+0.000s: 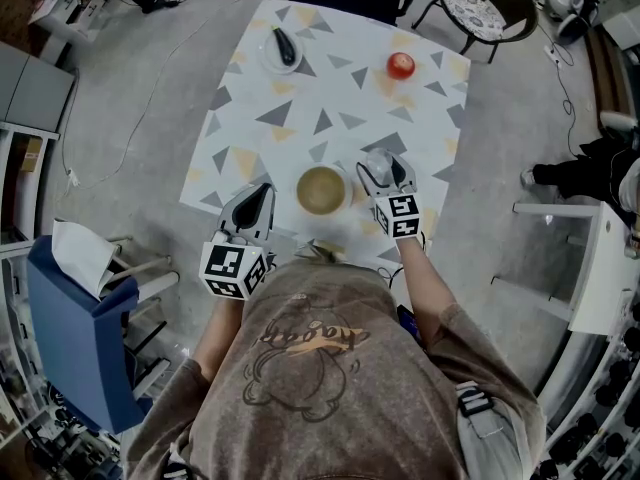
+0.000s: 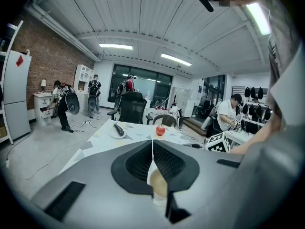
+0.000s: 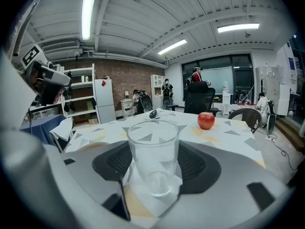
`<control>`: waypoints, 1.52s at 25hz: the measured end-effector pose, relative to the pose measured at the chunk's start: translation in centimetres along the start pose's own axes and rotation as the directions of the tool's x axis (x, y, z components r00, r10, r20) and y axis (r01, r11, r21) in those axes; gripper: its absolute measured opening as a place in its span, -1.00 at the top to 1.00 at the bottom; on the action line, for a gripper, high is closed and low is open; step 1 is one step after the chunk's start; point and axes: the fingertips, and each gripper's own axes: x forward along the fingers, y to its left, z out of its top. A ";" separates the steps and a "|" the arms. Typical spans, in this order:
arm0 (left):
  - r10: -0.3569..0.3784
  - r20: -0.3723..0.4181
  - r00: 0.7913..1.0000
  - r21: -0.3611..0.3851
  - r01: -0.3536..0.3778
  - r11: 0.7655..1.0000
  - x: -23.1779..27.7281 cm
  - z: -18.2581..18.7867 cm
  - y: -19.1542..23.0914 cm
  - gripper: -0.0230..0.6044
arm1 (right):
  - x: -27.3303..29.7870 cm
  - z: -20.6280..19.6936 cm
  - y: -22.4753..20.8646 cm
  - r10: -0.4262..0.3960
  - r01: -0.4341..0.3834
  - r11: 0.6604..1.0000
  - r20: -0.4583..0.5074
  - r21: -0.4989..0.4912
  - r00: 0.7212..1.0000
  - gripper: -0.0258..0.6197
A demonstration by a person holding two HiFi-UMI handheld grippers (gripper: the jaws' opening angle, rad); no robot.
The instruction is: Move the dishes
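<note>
A tan bowl point(image 1: 322, 190) sits near the front edge of the triangle-patterned table point(image 1: 300, 118), between my two grippers. My left gripper point(image 1: 258, 196) is just left of the bowl, its jaws closed tip to tip with nothing in them point(image 2: 152, 144); part of the bowl point(image 2: 159, 185) shows under them. My right gripper point(image 1: 380, 163) is right of the bowl. In the right gripper view a clear drinking glass point(image 3: 153, 137) stands upright on the table between the jaws, and the right gripper point(image 3: 153, 157) is shut on it.
A white plate point(image 1: 268, 60) with a dark oblong object is at the table's far left, and a red apple point(image 1: 401, 65) at the far right. Chairs point(image 1: 480, 8) stand beyond the table. A blue chair point(image 1: 75, 318) with white cloth is at my left.
</note>
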 end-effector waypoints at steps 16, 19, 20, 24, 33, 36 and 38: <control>-0.040 0.034 0.999 -0.009 0.041 0.999 0.6 0.5 -2.3 0.86 | -3.7 2.4 -0.5 0.001 -0.001 1.000 0.040 -0.009 0.999 -0.11; -0.044 0.045 0.998 -0.009 0.044 0.999 0.5 0.6 -2.7 0.86 | -4.9 2.9 -0.4 0.001 -0.001 1.000 0.053 -0.008 0.999 -0.11; -0.043 0.049 0.998 -0.010 0.043 0.999 0.5 0.7 -2.8 0.86 | -5.3 3.1 -0.2 0.003 -0.002 1.000 0.057 -0.008 0.998 -0.10; -0.043 0.066 0.997 -0.022 0.045 0.999 0.5 0.8 -3.3 0.86 | -6.7 3.6 0.5 0.016 -0.015 1.000 0.069 -0.018 0.997 -0.09; -0.058 0.091 0.994 -0.040 0.062 0.997 0.0 0.4 -4.8 0.86 | -9.7 3.9 1.9 0.022 -0.021 1.000 0.078 -0.012 0.997 -0.08; -0.053 0.098 0.994 -0.040 0.057 0.998 -0.4 0.4 -4.8 0.86 | -10.1 4.0 2.6 0.031 -0.030 0.999 0.081 -0.011 0.996 -0.07; -0.049 0.100 0.994 -0.044 0.053 0.998 -0.7 0.3 -4.8 0.86 | -10.2 4.1 3.2 0.039 -0.038 0.999 0.082 -0.013 0.996 -0.07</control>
